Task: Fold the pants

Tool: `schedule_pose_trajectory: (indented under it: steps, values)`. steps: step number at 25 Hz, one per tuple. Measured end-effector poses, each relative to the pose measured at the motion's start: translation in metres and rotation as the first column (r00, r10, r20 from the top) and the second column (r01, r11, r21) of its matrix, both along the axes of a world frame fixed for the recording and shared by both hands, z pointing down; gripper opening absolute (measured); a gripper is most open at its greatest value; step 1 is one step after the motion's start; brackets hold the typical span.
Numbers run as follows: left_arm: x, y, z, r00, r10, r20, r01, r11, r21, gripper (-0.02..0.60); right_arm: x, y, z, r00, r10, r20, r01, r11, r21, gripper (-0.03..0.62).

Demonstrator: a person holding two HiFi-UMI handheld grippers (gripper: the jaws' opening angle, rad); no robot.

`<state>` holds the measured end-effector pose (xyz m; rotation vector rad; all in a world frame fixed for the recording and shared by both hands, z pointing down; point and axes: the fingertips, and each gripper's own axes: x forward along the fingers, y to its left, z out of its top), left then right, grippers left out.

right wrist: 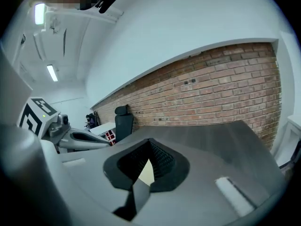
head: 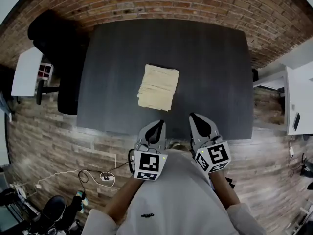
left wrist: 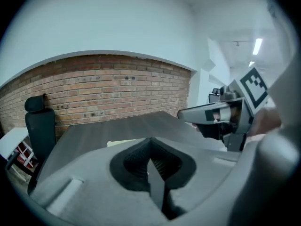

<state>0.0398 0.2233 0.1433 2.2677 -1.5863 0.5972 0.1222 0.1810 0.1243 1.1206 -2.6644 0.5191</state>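
cream cloth, folded down to a neat flat rectangle: that is how the pants [head: 158, 87] lie, near the middle of the dark table [head: 210, 72], a little toward its left half and well apart from every edge. we judge the fold done or all but done, since no leg or waistband hangs out of the stack. the fabric looks soft and light, with faint creases across the top layer. it would likely sag and fall open if lifted by one corner, so we would take it at two corners of one short edge, pinching through all the layers at once. it is not fragile, and on the matt tabletop it should drag rather than skate.

the left gripper [head: 159, 125] and the right gripper [head: 194, 116] sit side by side at the near edge of the table, close to our body and well short of the pants. both tongs are pressed together with nothing caught in them; each gripper's own view shows the ribbed pads meeting, with only table and cloth beyond.

we see no basket, box or drawer for the pants in any view.
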Motion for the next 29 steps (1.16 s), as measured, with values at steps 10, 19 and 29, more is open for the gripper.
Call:
schedule_pose_trajectory:
  steps: [10, 19, 29]
  values:
    - [0.091, 0.07, -0.042, 0.996, 0.085, -0.03, -0.084, 0.995, 0.056, 0.005, 0.074, 0.09, -0.037, 0.997, 0.082, -0.016, -0.081, 0.995, 0.063, 0.008]
    - [0.108, 0.096, 0.018, 0.995, 0.076, -0.071, -0.078, 0.996, -0.033, 0.005, 0.074, 0.12, 0.02, 0.996, 0.081, -0.037, -0.081, 0.997, 0.0, 0.006]
    - [0.113, 0.131, 0.008, 0.991, 0.104, -0.083, -0.106, 0.994, -0.029, 0.005, 0.081, 0.152, 0.002, 0.996, 0.079, -0.027, -0.078, 0.997, 0.026, 0.006]
